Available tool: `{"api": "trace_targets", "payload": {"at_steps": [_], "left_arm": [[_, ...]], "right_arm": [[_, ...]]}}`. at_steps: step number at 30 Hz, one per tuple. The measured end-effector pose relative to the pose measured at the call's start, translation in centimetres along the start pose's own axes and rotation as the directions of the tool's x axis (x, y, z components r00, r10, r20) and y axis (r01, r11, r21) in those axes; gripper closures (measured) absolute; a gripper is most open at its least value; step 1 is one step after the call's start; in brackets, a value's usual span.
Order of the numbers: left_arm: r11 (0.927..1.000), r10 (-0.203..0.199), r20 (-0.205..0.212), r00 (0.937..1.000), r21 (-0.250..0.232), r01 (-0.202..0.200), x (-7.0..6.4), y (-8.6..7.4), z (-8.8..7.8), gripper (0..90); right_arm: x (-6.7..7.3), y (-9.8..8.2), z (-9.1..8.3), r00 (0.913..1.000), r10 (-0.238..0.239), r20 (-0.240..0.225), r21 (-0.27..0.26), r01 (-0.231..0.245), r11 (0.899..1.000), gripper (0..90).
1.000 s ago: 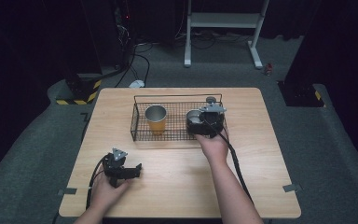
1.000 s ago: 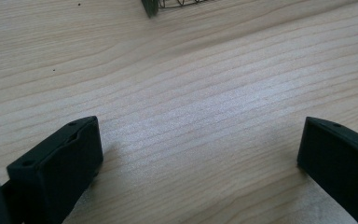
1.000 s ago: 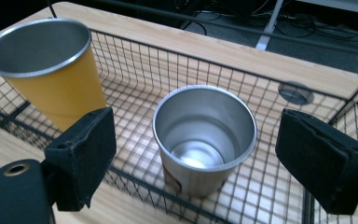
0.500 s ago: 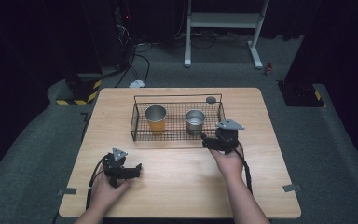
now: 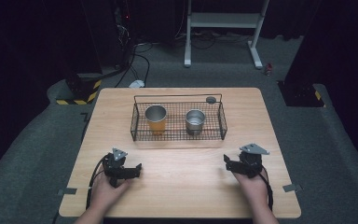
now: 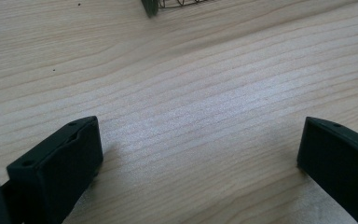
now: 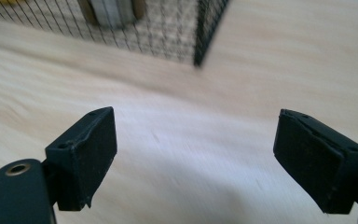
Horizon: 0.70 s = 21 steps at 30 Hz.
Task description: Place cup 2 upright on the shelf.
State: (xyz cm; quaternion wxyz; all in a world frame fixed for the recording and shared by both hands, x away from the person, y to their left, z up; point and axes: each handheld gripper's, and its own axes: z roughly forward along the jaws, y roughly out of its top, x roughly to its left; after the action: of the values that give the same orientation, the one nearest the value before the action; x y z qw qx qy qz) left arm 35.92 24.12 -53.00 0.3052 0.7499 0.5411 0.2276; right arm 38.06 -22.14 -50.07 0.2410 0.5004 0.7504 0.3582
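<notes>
A black wire basket (image 5: 223,122) stands on the far middle of the wooden table (image 5: 261,116). Inside it an orange cup (image 5: 155,119) stands upright at the left and a silver metal cup (image 5: 195,121) at the right. My left gripper (image 5: 138,168) rests near the table's front left, open, with bare wood between its jaws (image 6: 200,140). My right gripper (image 5: 225,161) sits at the front right, open and empty, pointing toward the basket corner (image 7: 203,32). The silver cup (image 7: 112,11) shows blurred behind the mesh in the right gripper view.
A small dark round object (image 5: 210,99) lies on the table just behind the basket's far right rim. Beyond the table are a white stand (image 5: 223,21), cables and a yellow-black striped block (image 5: 77,95) on the floor.
My right gripper left the silver cup standing in the basket and drew back toward the front right of the table. The left gripper stayed put.
</notes>
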Motion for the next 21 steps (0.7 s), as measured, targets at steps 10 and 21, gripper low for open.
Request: {"api": "trace_targets", "payload": {"at_steps": [10, 21], "left_arm": [[1.0, -0.005, 0.0, 1.0, -0.003, 0.005, 0.0, 0.0, 0.0, 0.3], [0.9999, -0.014, -0.012, 0.9998, -0.002, 0.014, 0.1, 0.0, 0.0, 0.3]], "right_arm": [[-1.5, -3.3, -0.3, 0.9995, 0.006, 0.031, 0.103, -0.009, 0.995, 14.5], [-1.2, -3.1, -0.1, 0.9986, 0.02, 0.05, 0.107, -0.025, 0.994, 13.9]]}}
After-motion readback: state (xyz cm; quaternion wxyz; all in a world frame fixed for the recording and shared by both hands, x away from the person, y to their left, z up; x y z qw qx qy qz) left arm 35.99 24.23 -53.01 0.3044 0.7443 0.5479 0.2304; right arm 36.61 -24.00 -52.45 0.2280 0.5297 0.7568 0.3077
